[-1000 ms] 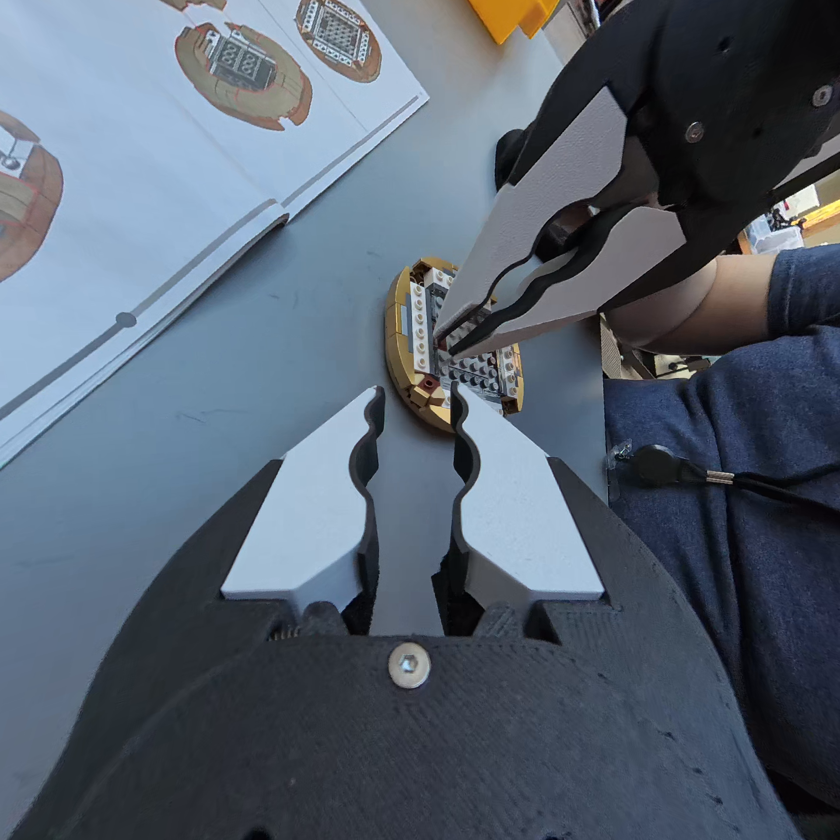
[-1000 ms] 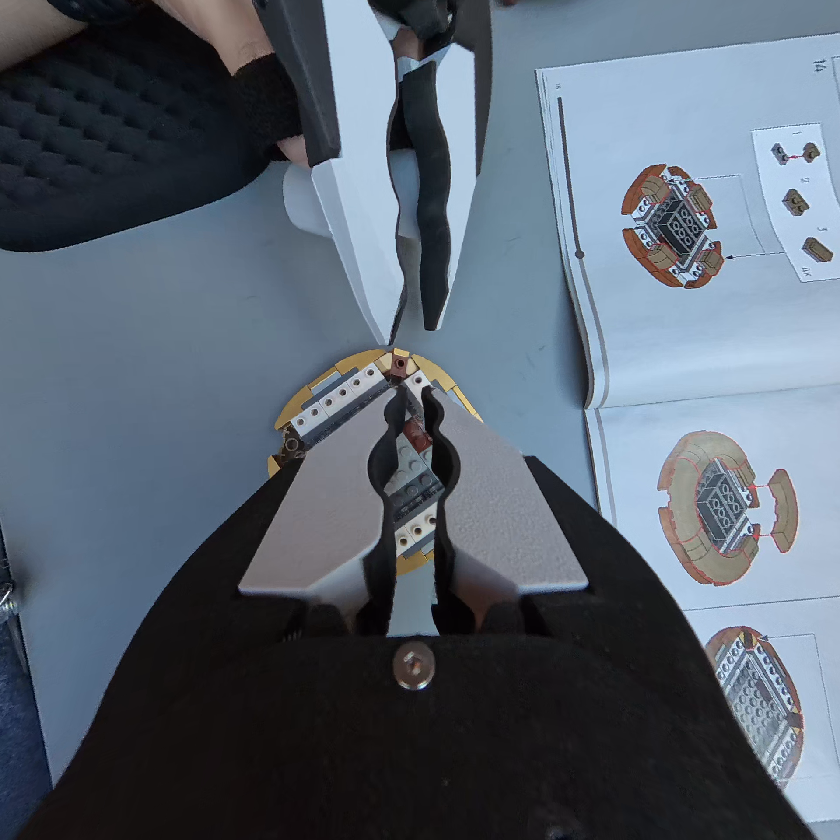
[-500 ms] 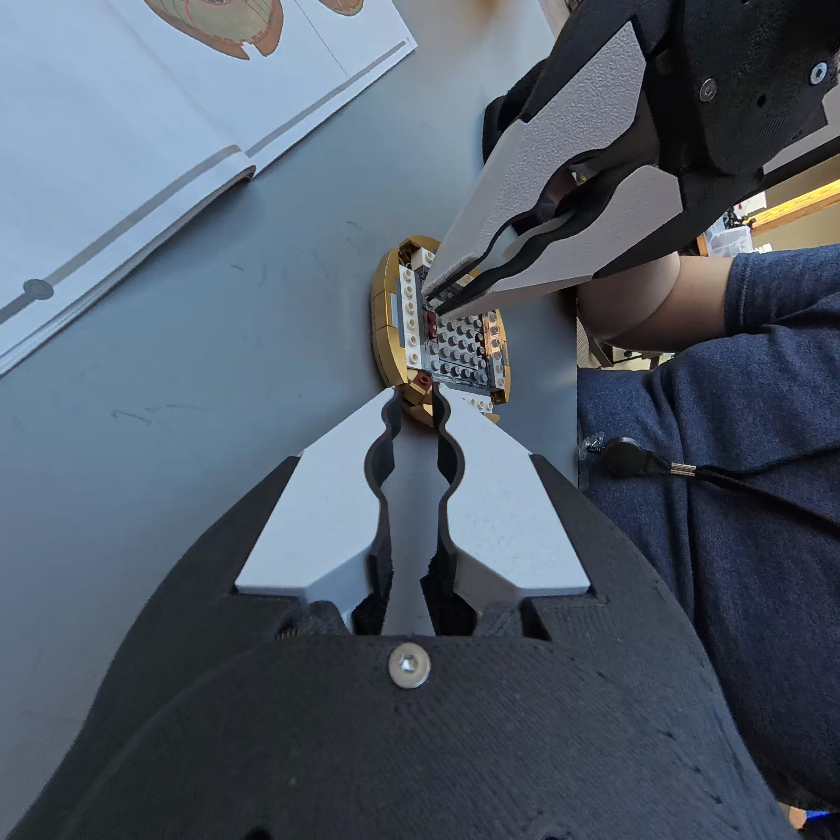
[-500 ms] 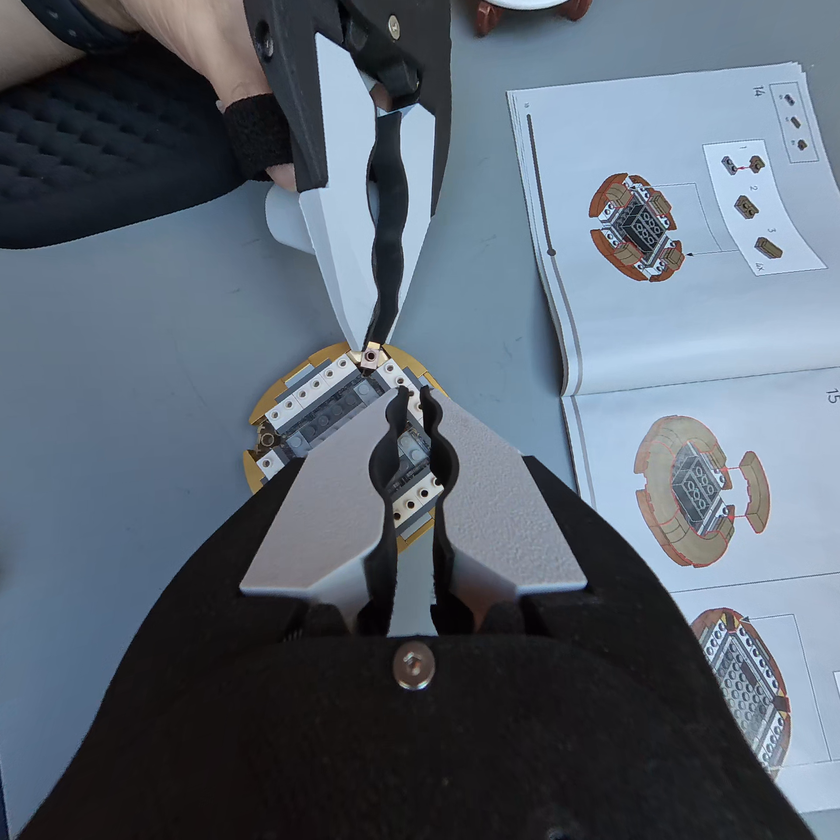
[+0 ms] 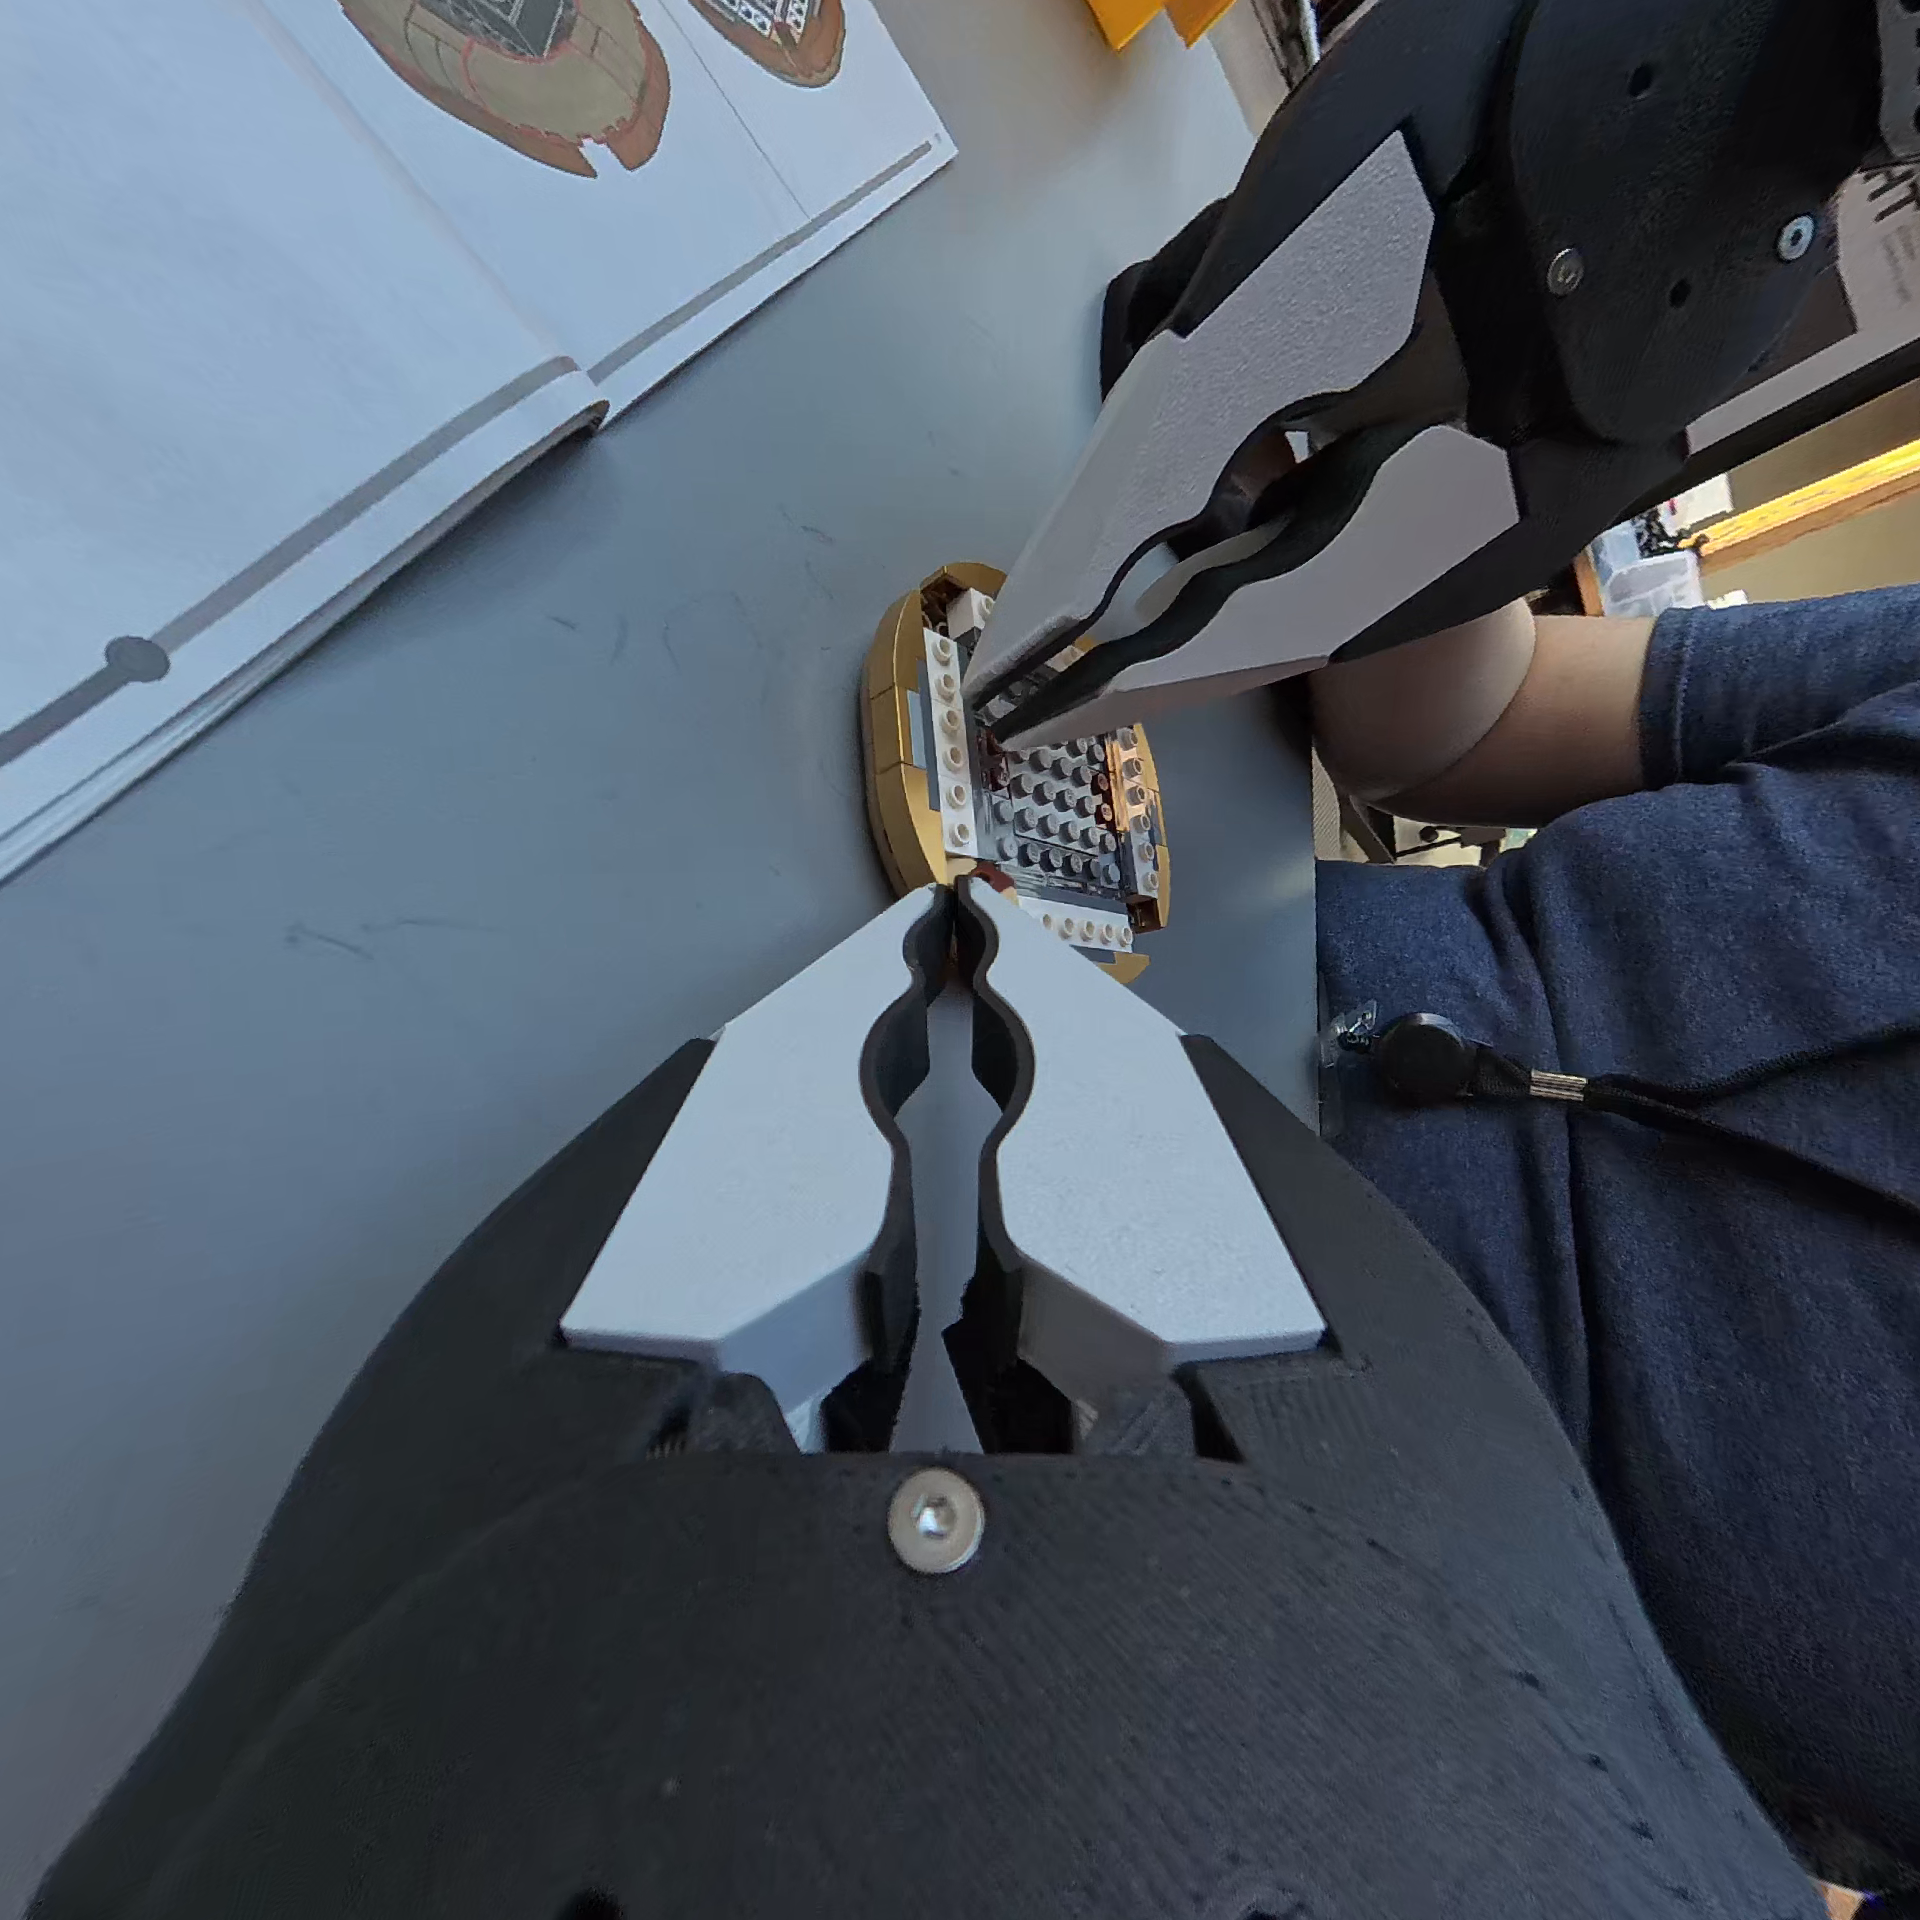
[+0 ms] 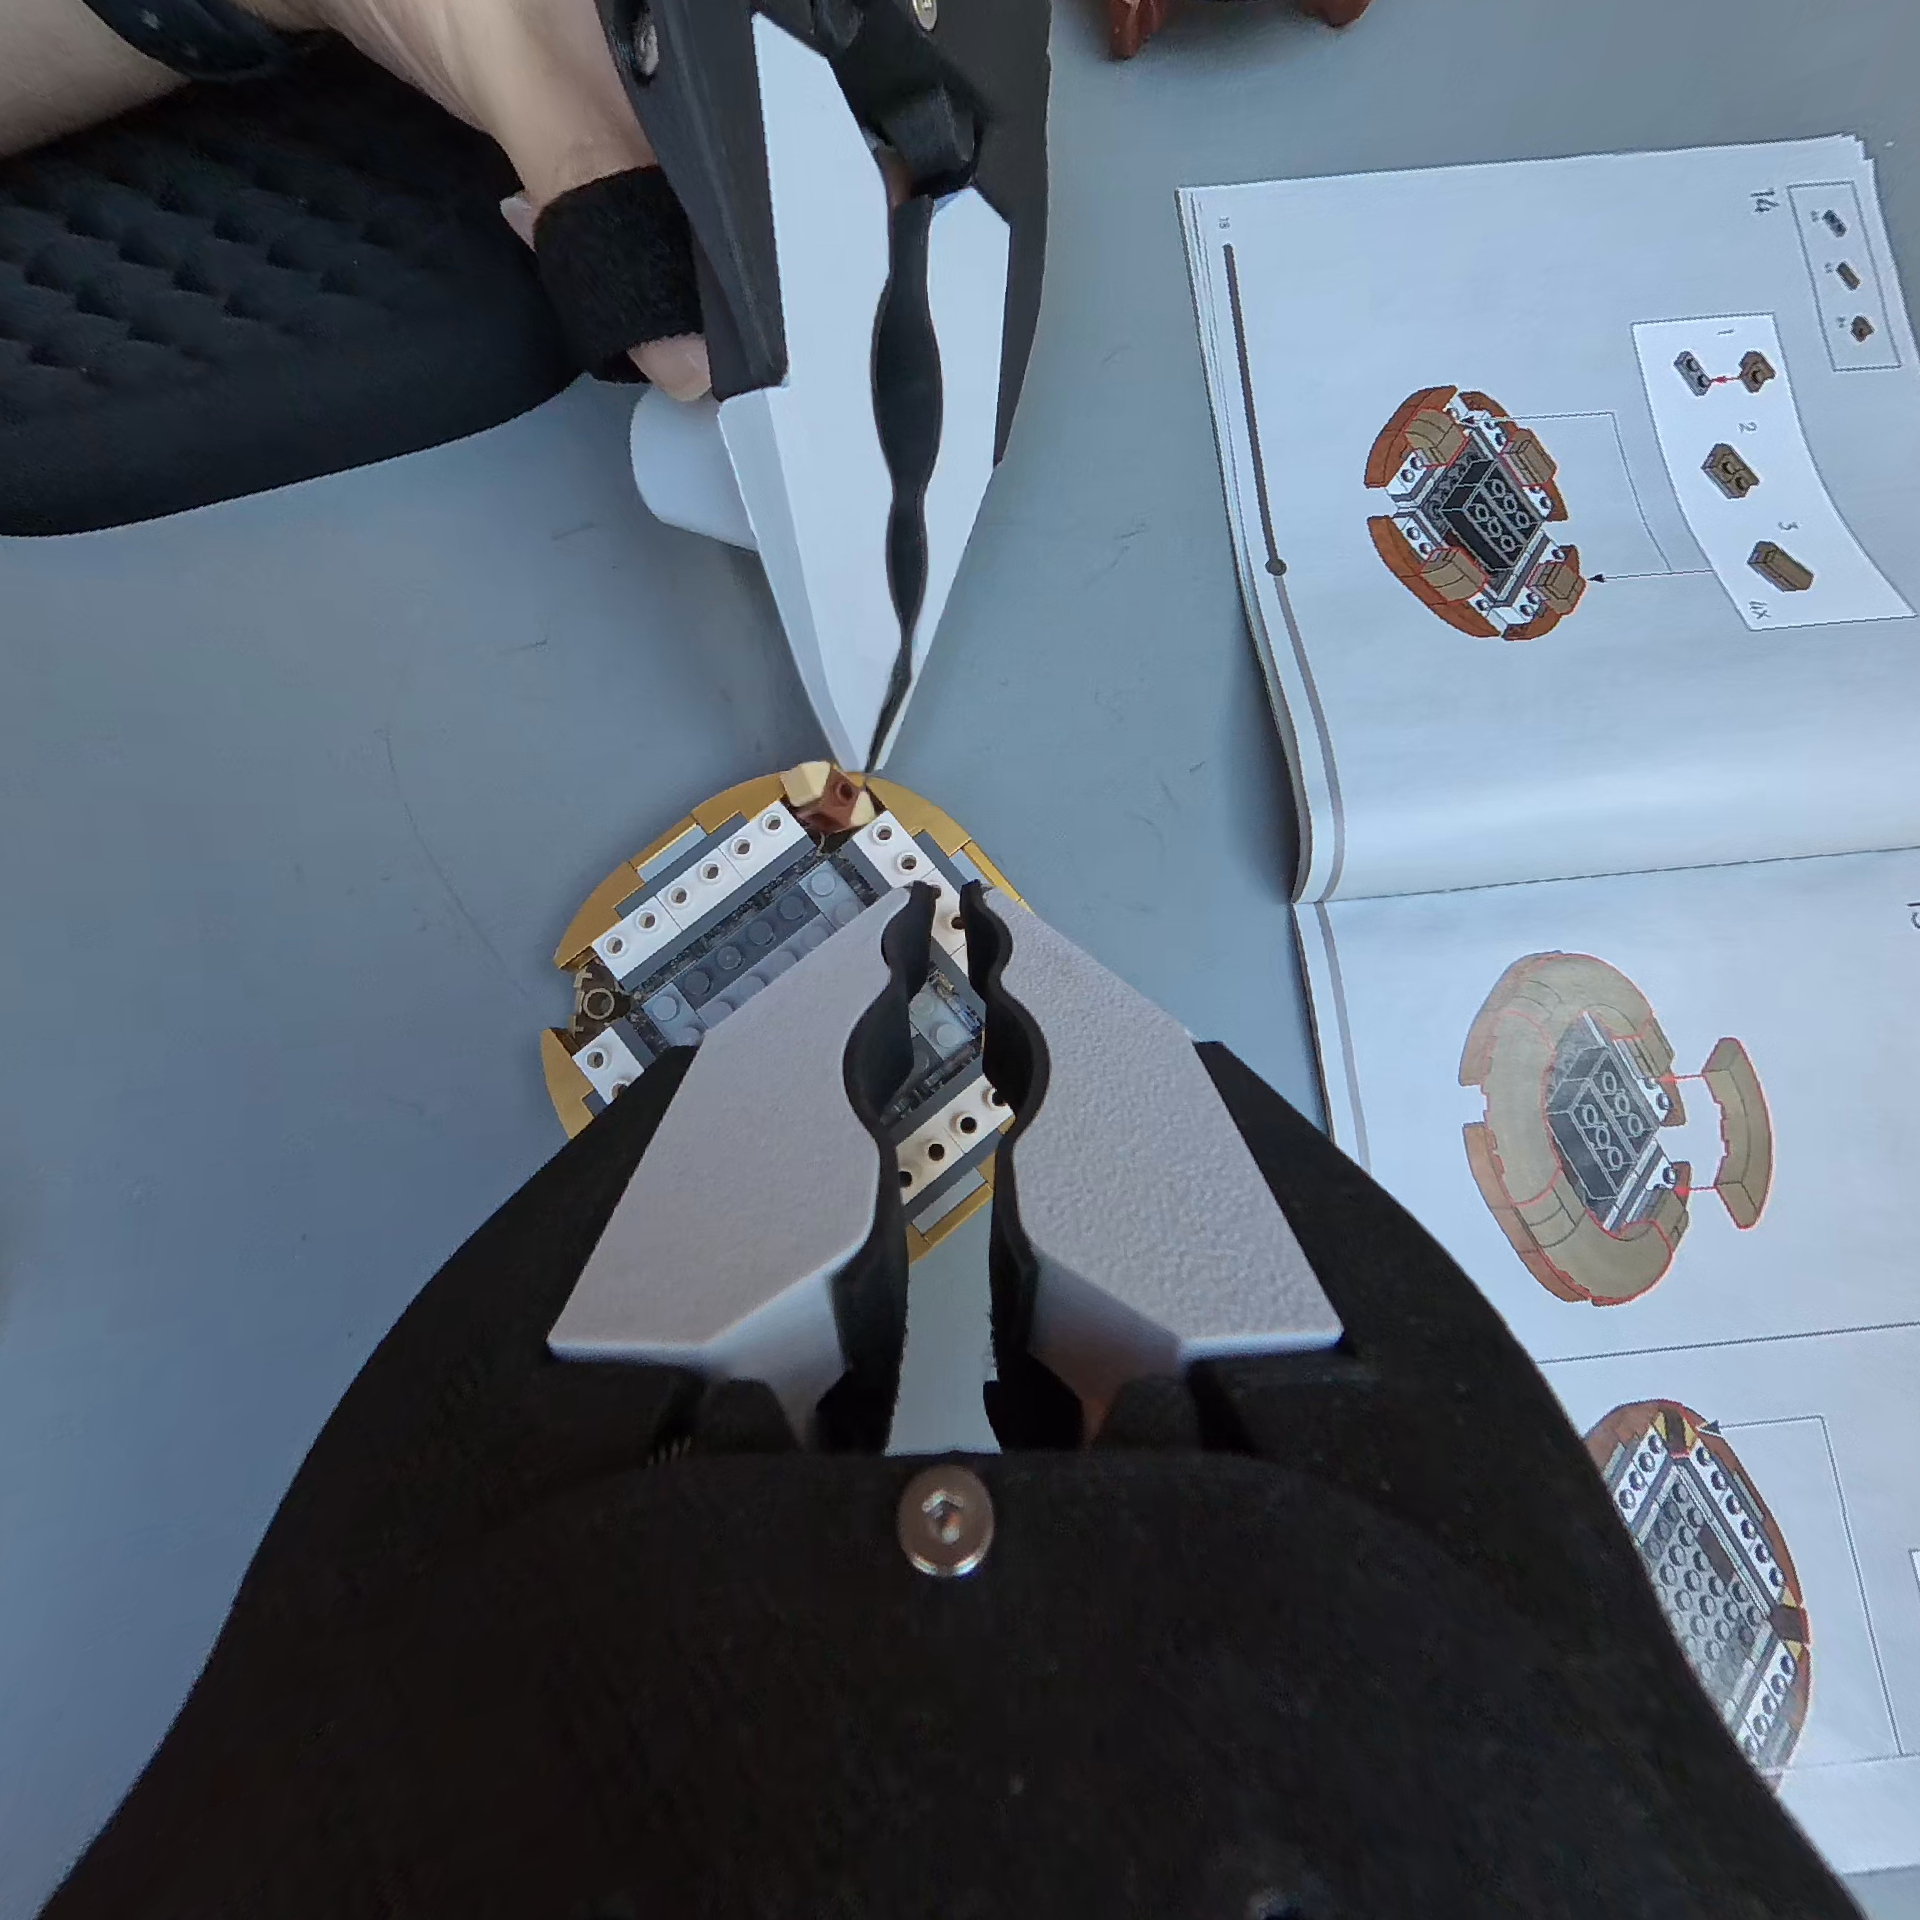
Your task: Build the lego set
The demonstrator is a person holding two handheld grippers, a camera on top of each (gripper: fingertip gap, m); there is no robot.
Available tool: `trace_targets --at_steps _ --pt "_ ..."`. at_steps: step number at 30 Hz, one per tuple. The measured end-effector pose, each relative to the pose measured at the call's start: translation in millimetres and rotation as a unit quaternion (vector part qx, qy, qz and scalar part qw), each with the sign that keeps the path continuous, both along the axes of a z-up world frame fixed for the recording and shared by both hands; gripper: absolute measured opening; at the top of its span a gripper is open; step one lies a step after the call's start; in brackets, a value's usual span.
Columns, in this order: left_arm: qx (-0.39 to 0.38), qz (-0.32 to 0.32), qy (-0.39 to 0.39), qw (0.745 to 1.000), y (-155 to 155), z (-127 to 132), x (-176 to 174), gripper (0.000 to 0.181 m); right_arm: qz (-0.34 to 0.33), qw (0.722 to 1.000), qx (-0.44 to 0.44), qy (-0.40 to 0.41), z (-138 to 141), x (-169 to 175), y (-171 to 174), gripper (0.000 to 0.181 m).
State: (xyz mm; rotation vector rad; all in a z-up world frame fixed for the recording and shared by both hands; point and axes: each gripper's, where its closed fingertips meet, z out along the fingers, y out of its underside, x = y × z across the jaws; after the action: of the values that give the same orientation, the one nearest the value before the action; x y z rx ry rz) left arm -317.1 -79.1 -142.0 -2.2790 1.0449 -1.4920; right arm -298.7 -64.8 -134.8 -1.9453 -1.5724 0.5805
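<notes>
A round lego model with a gold rim, white studded bricks and a grey studded middle lies flat on the grey table; it also shows in the right wrist view. My left gripper is shut, its tips touching the model's near rim. In the right wrist view it comes in from the top, tips beside a small brown piece. My right gripper is over the model with a narrow gap at the tips and nothing seen between them. In the left wrist view its tips rest on the studs.
An open instruction booklet lies right of the model; it also shows in the left wrist view. A black padded cushion is at the far left. The table edge and a person's blue sleeve are close to the model. Both grippers' tips are close together, under 4 cm apart.
My left gripper has closed from open to shut and moved up to the model's rim. The right gripper has stayed on the model, shifting only slightly.
</notes>
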Motion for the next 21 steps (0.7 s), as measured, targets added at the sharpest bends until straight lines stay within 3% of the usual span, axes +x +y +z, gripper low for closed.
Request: trace_targets --at_steps 4,10,21 --pt "0.003 -0.017 0.012 1.0 -6 -3 1 0.0 0.001 1.0 0.001 -0.006 -2 1 0 0.005" --pt "-0.033 -0.006 -0.019 0.999 -6 4 -1 0.017 0.008 1.0 -0.006 0.004 0 -2 -5 0.005" --pt "-0.101 0.003 0.002 0.995 -16 -4 -1 0.018 0.028 0.999 -0.035 0.014 -4 -16 -23 0.005"
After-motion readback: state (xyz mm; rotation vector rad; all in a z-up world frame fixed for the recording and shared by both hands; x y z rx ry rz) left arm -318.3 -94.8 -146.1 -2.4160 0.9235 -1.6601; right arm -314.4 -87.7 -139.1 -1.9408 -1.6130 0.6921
